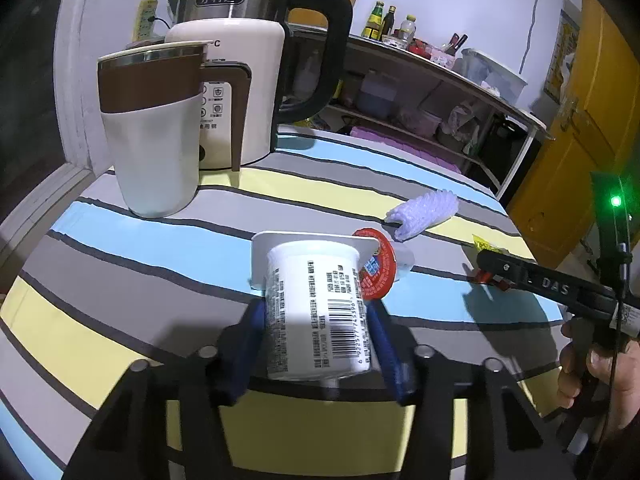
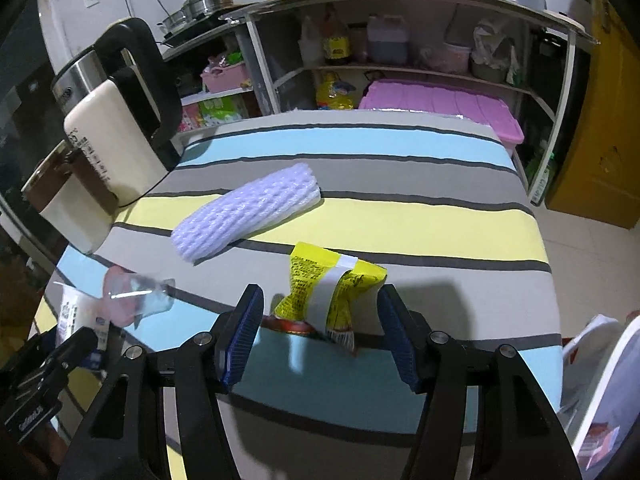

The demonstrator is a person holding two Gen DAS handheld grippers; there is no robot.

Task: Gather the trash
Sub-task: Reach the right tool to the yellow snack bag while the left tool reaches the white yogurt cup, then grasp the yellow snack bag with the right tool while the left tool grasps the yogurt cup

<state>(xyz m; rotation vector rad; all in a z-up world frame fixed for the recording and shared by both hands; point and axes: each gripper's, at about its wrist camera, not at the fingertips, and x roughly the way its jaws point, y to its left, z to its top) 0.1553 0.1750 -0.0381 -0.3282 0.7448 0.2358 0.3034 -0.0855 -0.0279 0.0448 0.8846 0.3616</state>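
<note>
A white yogurt cup (image 1: 316,292) lies on its side on the striped tablecloth (image 1: 120,264), its red foil lid (image 1: 376,268) peeled back at the far end. My left gripper (image 1: 316,308) has both blue pads against the cup's sides. In the right wrist view a crumpled yellow snack wrapper (image 2: 332,284) sits between the blue pads of my right gripper (image 2: 320,296); a gap shows on the left side, so it stands open. A white foam fruit net (image 2: 244,216) lies beyond it. The right gripper (image 1: 492,272) also shows in the left wrist view, beside the wrapper (image 1: 484,244).
A cream kettle (image 1: 240,80) and a white-and-brown mug (image 1: 152,132) stand at the table's far left. A cluttered shelf unit (image 2: 400,72) is behind the table. Something white, like a bag (image 2: 600,380), hangs off the right edge. A yellow door (image 1: 580,140) is at the right.
</note>
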